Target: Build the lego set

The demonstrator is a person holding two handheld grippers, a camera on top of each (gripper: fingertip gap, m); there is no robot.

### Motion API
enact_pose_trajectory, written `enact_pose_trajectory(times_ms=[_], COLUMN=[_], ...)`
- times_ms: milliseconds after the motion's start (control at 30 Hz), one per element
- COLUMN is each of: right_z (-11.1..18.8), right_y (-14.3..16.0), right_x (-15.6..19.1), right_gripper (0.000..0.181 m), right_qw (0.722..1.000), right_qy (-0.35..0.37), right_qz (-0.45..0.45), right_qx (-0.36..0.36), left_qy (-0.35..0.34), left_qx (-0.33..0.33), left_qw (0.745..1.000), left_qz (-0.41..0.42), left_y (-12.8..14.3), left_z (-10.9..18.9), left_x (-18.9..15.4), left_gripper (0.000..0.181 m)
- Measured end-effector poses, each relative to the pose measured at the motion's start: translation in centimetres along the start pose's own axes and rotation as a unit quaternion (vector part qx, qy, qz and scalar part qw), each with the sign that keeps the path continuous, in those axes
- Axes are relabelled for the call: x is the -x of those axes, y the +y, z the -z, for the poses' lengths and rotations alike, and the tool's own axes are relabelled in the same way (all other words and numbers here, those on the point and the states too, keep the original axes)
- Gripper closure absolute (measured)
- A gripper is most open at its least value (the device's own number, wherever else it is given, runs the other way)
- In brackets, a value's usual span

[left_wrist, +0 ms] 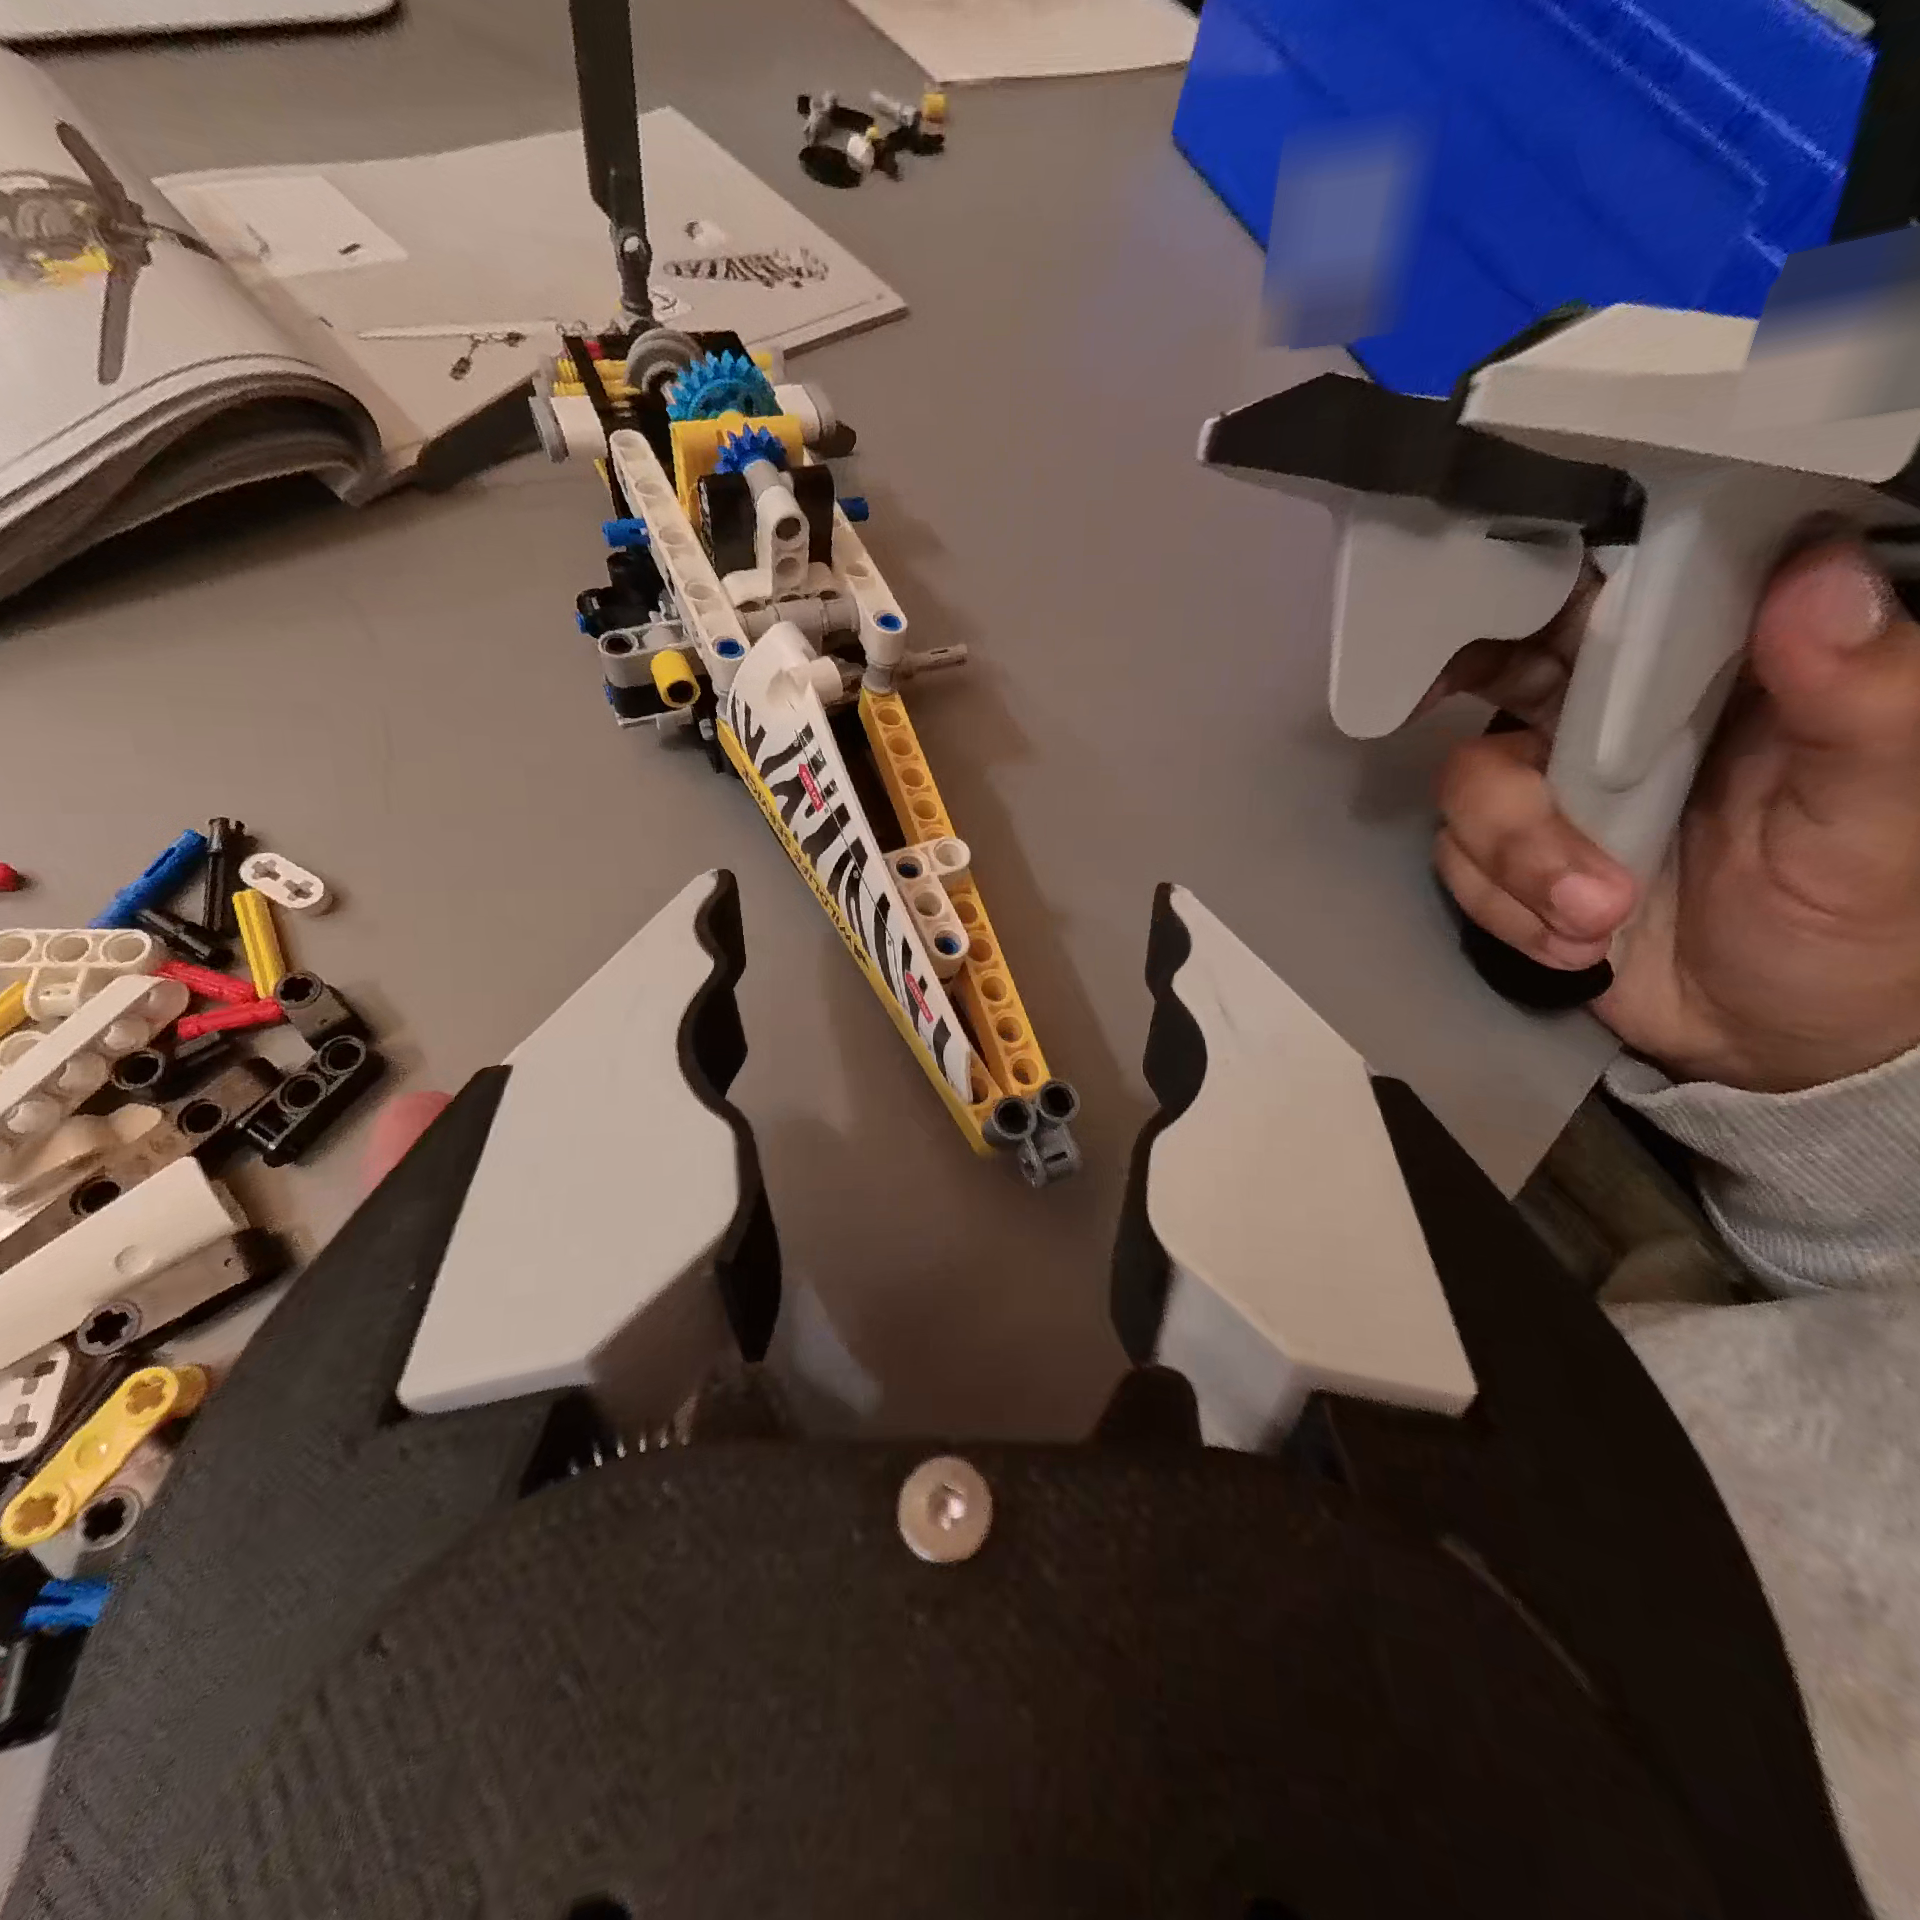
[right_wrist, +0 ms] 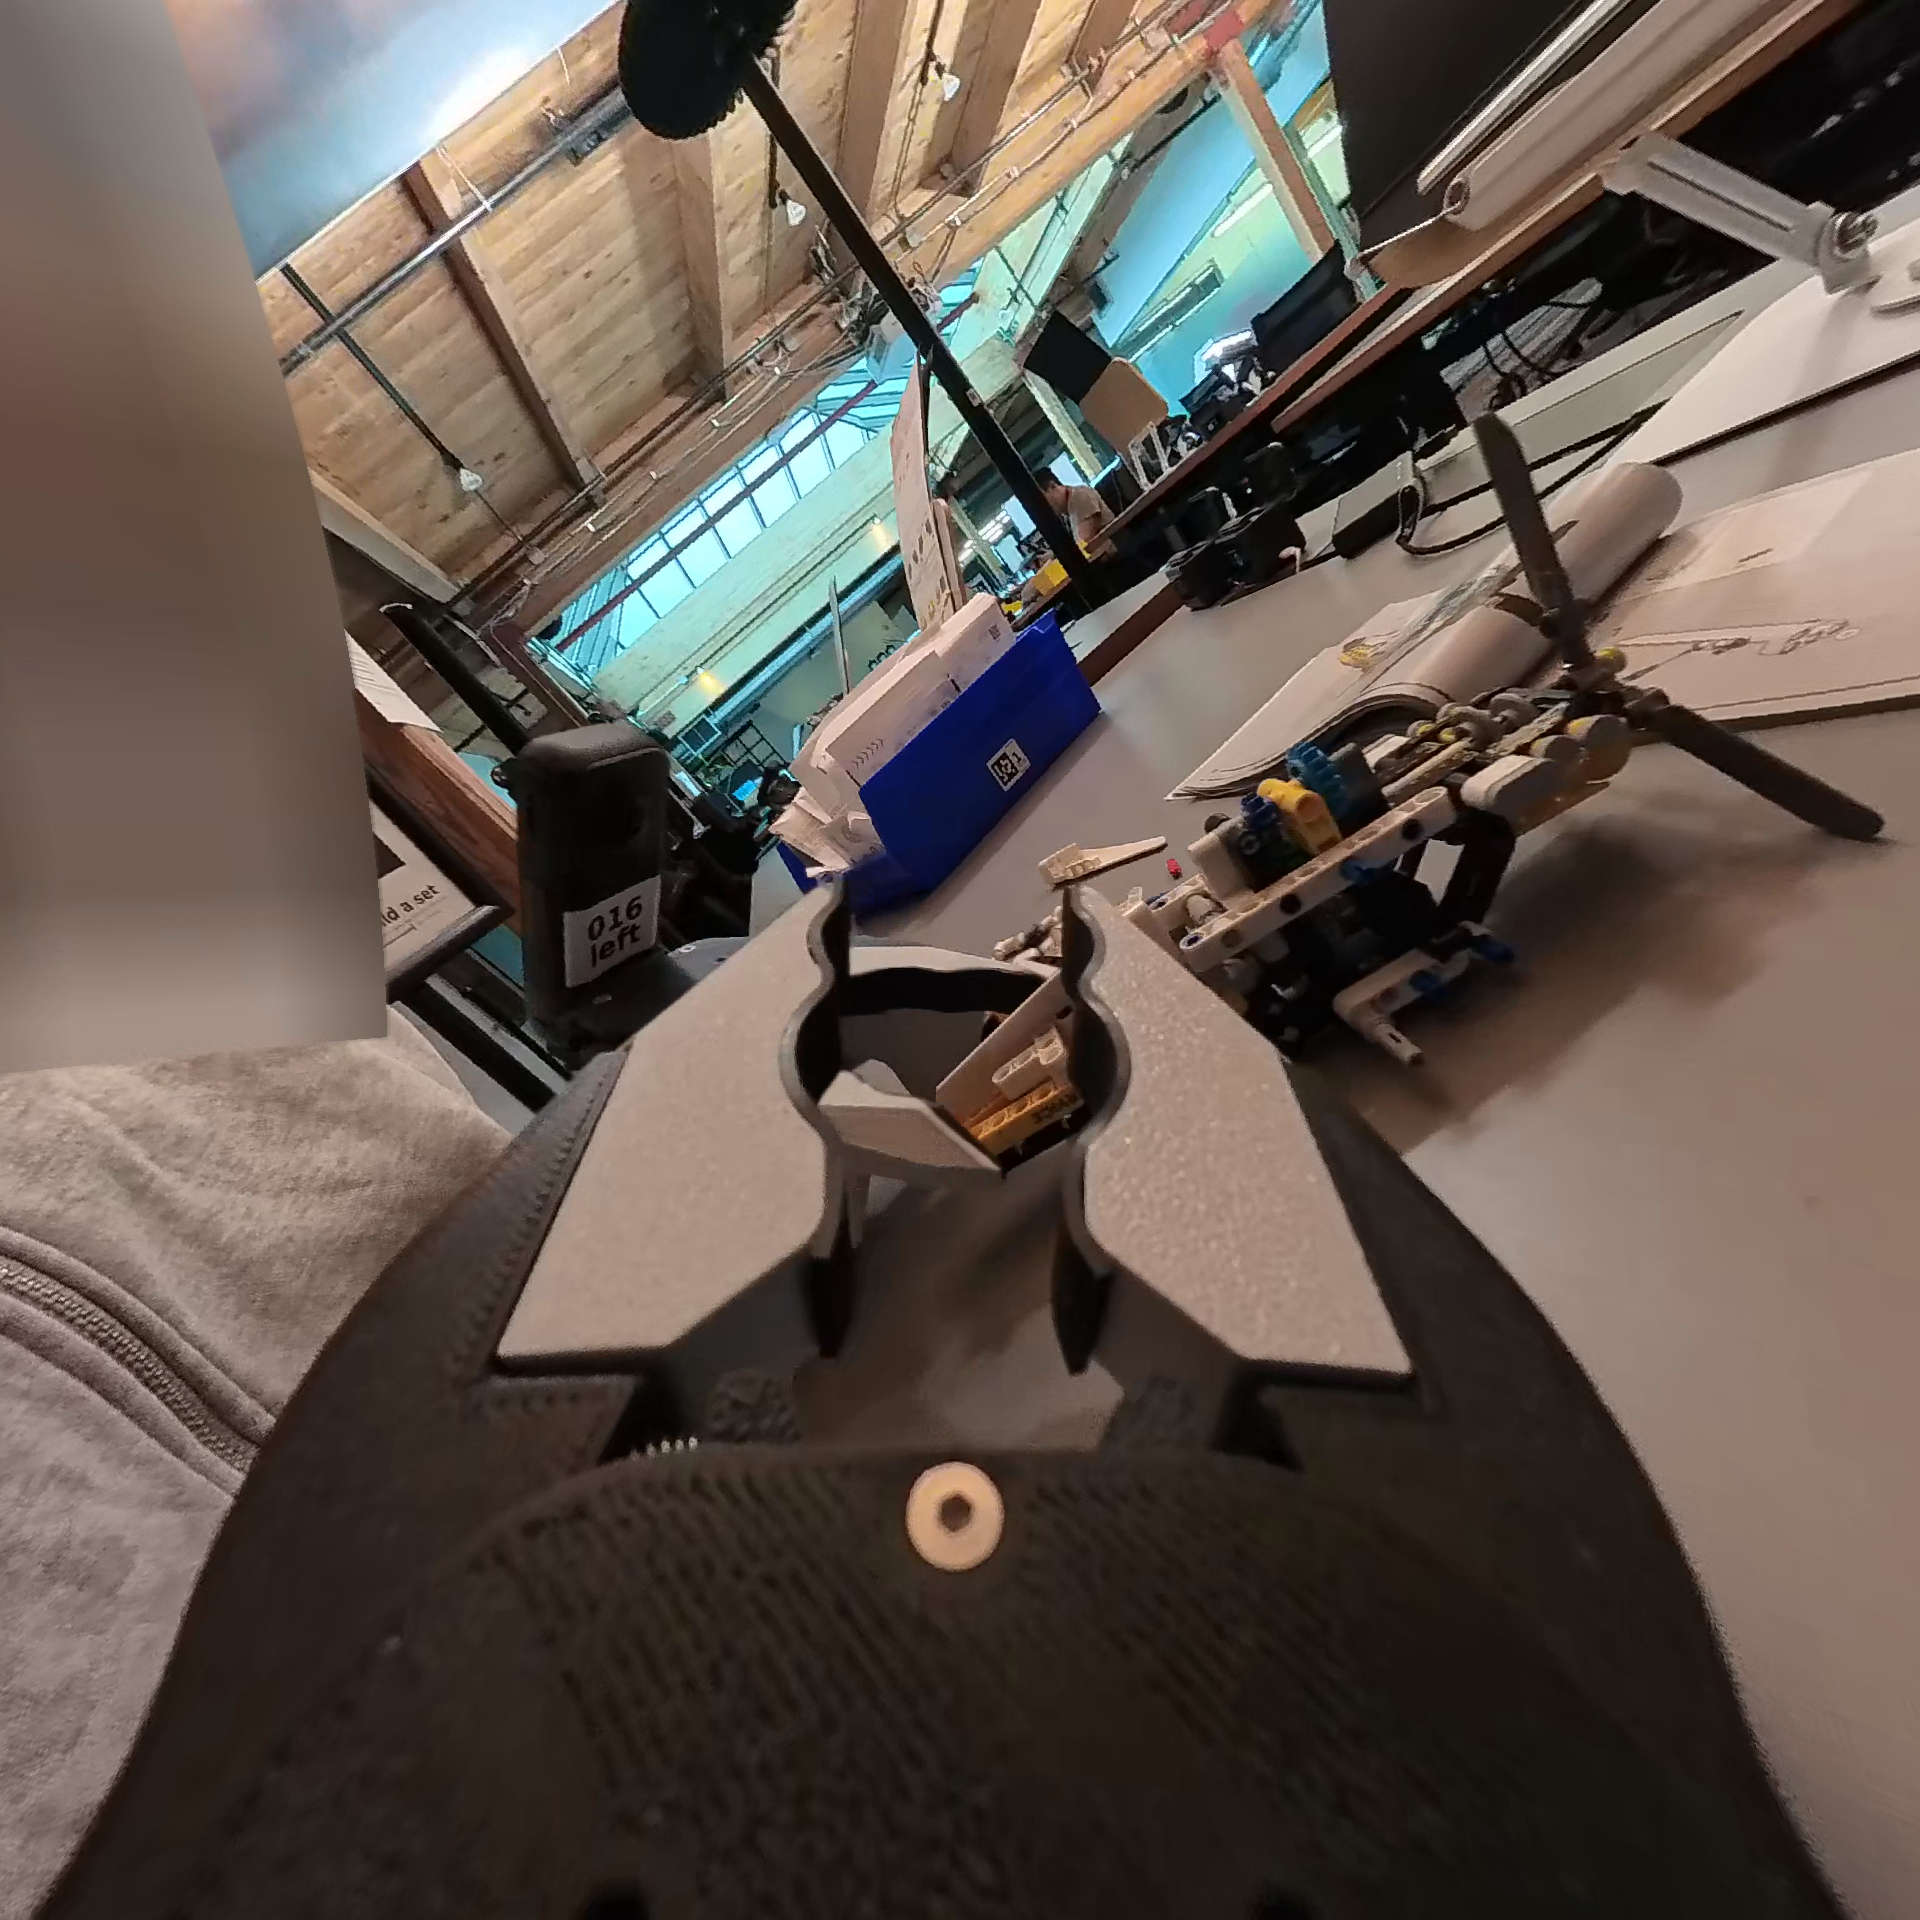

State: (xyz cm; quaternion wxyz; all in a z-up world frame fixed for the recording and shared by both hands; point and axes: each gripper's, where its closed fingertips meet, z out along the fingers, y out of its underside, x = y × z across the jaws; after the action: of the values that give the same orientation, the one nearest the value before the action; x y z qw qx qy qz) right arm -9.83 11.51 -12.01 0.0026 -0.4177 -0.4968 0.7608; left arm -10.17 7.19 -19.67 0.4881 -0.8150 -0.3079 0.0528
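Grey table [left_wrist: 1091, 582], timber-ceiling workshop; left tongs [left_wrist: 945, 904] spread near lego model [left_wrist: 790, 665]; right tongs [right_wrist: 961, 925] nearly closed, empty.

My work surface: grey table [left_wrist: 1091, 343], matte. Lying on it: part-built lego model [left_wrist: 790, 665] at centre, yellow tail pointing toward me, dark rotor blade at far end; open instruction booklet [left_wrist: 208, 343] far left, touching model's far end; pile of loose pieces [left_wrist: 156, 1091] near left, white, black, yellow, red, blue; small cluster of parts [left_wrist: 873, 130] far centre; blue bin [right_wrist: 966, 769] with white packets, far side; paper sheet [left_wrist: 1029, 36] at far edge
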Motion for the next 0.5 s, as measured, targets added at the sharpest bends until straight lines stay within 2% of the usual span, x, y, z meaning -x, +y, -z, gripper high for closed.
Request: enact_pose_trajectory(times_ms=[267, 500], right_z=[0.5, 0.6], right_y=[-0.3, -0.4], right_x=[0.4, 0.5], right_gripper=[0.142, 0.142], right_qw=[1.000, 0.999], right_qy=[-0.016, -0.020], right_qz=[-0.010, -0.012], right_qx=[-0.016, -0.022], left_qy=[-0.028, -0.030], left_qx=[0.041, 0.044], left_qw=[0.999, 0.998], left_qz=[0.004, 0.041], left_y=[1.2, 1.4], left_z=[-0.5, -0.5], left_x=[0.5, 1.2], left_gripper=[0.118, 0.127])
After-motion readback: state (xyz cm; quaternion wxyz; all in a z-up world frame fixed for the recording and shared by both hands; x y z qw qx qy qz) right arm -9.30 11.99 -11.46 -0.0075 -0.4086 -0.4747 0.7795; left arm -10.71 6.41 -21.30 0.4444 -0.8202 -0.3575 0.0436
